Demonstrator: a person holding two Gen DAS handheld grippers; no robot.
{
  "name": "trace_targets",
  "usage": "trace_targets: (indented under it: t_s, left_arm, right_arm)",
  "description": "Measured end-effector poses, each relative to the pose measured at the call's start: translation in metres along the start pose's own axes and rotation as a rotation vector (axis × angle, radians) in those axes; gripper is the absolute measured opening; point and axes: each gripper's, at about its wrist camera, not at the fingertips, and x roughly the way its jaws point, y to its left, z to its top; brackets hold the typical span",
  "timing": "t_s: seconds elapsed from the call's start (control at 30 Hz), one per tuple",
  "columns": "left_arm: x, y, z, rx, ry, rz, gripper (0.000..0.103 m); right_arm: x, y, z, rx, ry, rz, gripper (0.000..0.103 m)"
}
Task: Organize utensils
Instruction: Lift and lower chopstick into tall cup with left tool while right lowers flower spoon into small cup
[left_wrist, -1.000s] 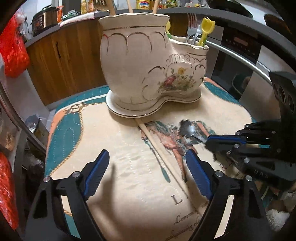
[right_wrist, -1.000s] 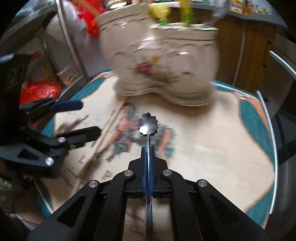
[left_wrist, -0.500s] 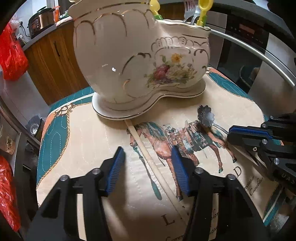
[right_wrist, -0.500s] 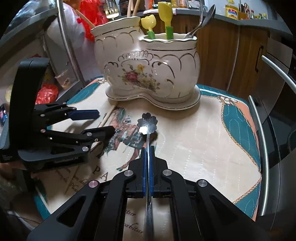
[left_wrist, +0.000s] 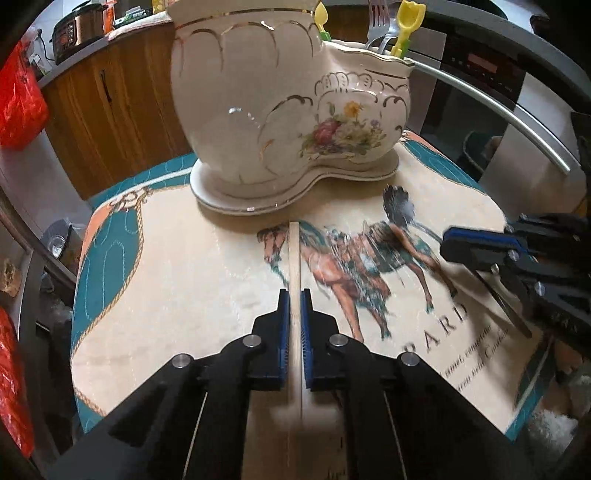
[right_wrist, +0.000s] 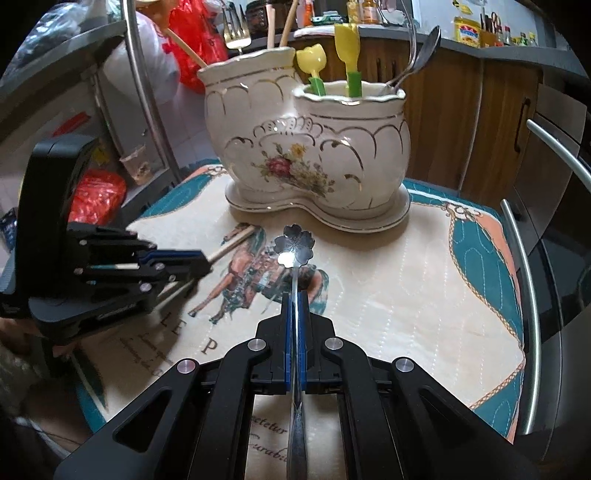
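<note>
A cream ceramic two-pot utensil holder (left_wrist: 288, 110) (right_wrist: 306, 155) stands at the far side of the horse-print mat (left_wrist: 177, 295) (right_wrist: 406, 295). It holds forks, spoons, yellow plastic utensils (right_wrist: 347, 48) and wooden sticks. My left gripper (left_wrist: 294, 295) (right_wrist: 201, 262) is closing its jaws, and the blue pads press on a wooden chopstick (left_wrist: 293, 251) (right_wrist: 232, 243) that lies on the mat pointing at the holder. To its right, my right gripper (right_wrist: 294, 295) (left_wrist: 448, 242) is shut on the handle of a metal spoon with a flower-shaped bowl (right_wrist: 295, 243) (left_wrist: 400, 206), held just above the mat.
Wooden cabinets (left_wrist: 110, 110) stand behind the holder. A steel oven handle (left_wrist: 498, 110) (right_wrist: 528, 295) curves past the mat's right edge. Red plastic bags (left_wrist: 18, 103) (right_wrist: 96, 195) hang and lie at the left. Bare mat lies left of the chopstick.
The left gripper's jaws went from wide apart to shut on the chopstick, which now runs straight between them. The right gripper kept its hold on the flower spoon.
</note>
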Motion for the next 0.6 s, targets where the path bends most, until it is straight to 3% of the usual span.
trace_targets:
  t_s: [0.17,0.33,0.6]
  left_arm:
    - [-0.026,0.004,-0.011,0.008,-0.055,-0.029,0.006]
    - [-0.078,0.017,-0.013,-0.017,-0.255,-0.115,0.006]
    - [-0.114,0.023,-0.002,-0.01,-0.46,-0.107,0.006]
  right_arm:
    - [-0.012,0.002,0.004,0.021,-0.045,0.048,0.004]
    - [-0.031,0.001,0.014,0.049,-0.145,0.082,0.004]
    - [-0.052,0.004,0.027,0.066,-0.283,0.104,0.004]
